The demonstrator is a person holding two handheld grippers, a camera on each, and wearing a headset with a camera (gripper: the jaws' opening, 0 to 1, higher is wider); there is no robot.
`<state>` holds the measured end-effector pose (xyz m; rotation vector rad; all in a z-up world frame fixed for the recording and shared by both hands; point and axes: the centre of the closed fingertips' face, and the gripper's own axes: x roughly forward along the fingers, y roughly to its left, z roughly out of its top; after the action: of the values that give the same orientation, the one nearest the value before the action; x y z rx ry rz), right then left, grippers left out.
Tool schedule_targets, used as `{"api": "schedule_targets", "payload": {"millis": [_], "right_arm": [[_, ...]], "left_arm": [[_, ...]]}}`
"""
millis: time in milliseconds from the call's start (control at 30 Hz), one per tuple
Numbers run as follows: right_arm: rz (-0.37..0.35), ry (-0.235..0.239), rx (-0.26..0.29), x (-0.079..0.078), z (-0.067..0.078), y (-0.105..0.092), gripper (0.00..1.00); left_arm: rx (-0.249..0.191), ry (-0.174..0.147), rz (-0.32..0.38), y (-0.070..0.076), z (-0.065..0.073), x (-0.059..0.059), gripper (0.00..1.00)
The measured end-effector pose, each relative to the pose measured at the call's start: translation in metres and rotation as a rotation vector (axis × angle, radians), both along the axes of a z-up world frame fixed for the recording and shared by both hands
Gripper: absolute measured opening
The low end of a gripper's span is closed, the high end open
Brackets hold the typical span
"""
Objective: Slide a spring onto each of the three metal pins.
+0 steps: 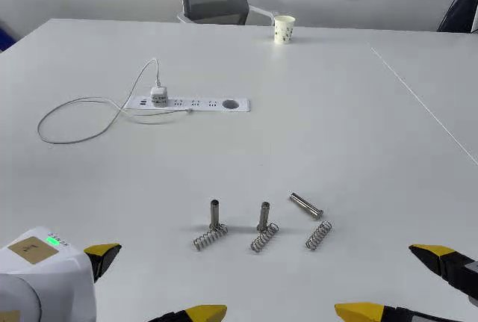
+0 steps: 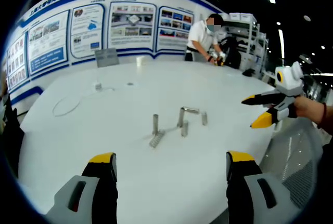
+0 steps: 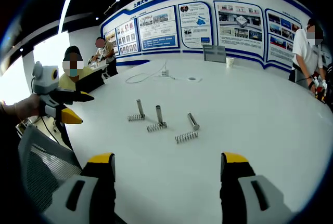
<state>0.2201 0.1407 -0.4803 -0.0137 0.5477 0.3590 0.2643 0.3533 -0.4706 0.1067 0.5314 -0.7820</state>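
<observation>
Left gripper (image 1: 153,283) and right gripper (image 1: 394,281): jaws released, empty, at near edge of surface (image 1: 314,113). Left pin (image 1: 214,214) and middle pin (image 1: 264,216) upright, right pin (image 1: 305,205) lying flat. Left spring (image 1: 210,237), middle spring (image 1: 264,237), right spring (image 1: 318,235) lie flat, one just in front of each pin.

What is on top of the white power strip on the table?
A white charger sits plugged in near the left end of the power strip, its cable looping away across the table. The socket beneath the charger is covered.
</observation>
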Motion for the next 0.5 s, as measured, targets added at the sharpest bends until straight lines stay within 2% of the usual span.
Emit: {"api": "schedule_targets", "payload": {"millis": [500], "right_arm": [[0.012, -0.017, 0.008, 0.0005, 0.0054, 0.0037, 0.84]], "left_arm": [[0.02, -0.01, -0.008, 0.002, 0.0003, -0.0008, 0.85]]}}
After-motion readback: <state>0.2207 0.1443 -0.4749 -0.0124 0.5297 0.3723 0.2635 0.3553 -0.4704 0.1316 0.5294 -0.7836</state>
